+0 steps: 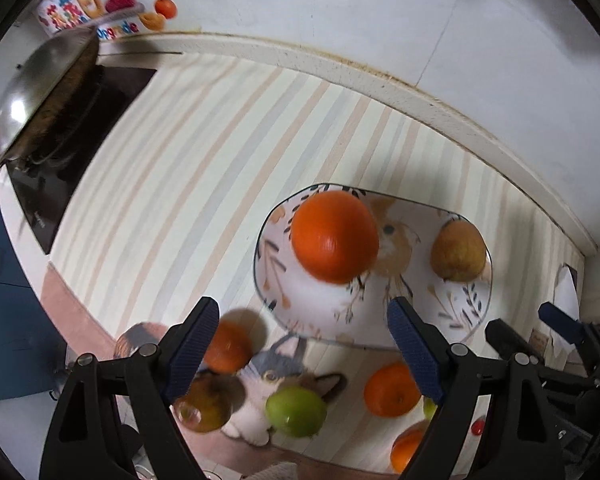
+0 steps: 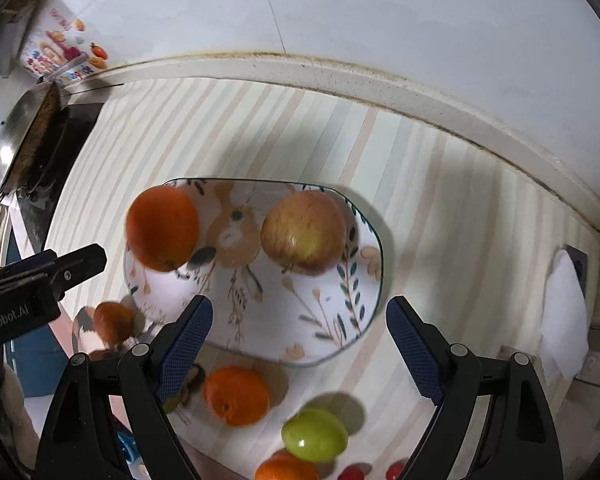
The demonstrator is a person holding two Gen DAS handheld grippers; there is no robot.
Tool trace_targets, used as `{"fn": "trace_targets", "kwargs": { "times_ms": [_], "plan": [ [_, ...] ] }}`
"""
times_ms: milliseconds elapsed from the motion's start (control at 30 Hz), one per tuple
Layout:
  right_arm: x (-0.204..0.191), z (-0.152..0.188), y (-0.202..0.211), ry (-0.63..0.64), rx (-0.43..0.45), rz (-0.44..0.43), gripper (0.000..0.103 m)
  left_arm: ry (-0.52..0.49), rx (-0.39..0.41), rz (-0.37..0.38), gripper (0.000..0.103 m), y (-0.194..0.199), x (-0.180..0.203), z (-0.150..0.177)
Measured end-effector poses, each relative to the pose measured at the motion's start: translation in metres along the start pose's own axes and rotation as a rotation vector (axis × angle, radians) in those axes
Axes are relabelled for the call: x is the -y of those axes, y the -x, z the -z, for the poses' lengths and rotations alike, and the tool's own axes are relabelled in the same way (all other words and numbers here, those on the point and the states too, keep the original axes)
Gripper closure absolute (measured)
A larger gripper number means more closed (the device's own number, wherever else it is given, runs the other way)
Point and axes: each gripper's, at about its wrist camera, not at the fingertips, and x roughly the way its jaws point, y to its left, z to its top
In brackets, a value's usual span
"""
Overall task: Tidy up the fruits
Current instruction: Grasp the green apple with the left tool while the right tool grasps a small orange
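Resting on the plate [image 2: 364, 236], an orange [image 2: 162, 226] and apple [image 2: 304, 232] look firm, smooth, apt to roll; take remaining fruit across its middle; left gripper [image 1: 304, 344] and right gripper [image 2: 300, 344] gape empty

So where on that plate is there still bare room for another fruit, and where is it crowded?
Bare room: the plate's near half, in front of the big orange and the apple, plus the narrow gap between them. The striped cloth behind the plate is also free. Crowded: the cloth in front of the plate, where loose oranges and a green apple lie.
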Motion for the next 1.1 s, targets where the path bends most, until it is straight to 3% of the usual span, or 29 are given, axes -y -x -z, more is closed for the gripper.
{"fn": "trace_targets", "kwargs": {
  "times_ms": [467, 767, 900, 1100],
  "plan": [
    [-0.016, 0.065, 0.097, 0.029, 0.153, -0.008, 0.012, -0.023, 0.152, 0.02, 0.017, 0.081, -0.007, 0.062],
    [-0.022, 0.096, 0.147, -0.001, 0.219, -0.079, 0.012, -0.011, 0.173, 0.029, 0.017, 0.101, -0.014, 0.093],
    [-0.014, 0.109, 0.134, -0.045, 0.178, -0.107, 0.012, 0.0, 0.116, -0.005, 0.017, 0.076, -0.02, 0.102],
    [0.018, 0.129, 0.061, -0.135, -0.006, -0.124, 0.012, -0.014, -0.034, -0.063, 0.017, 0.005, -0.024, 0.109]
  ]
}}
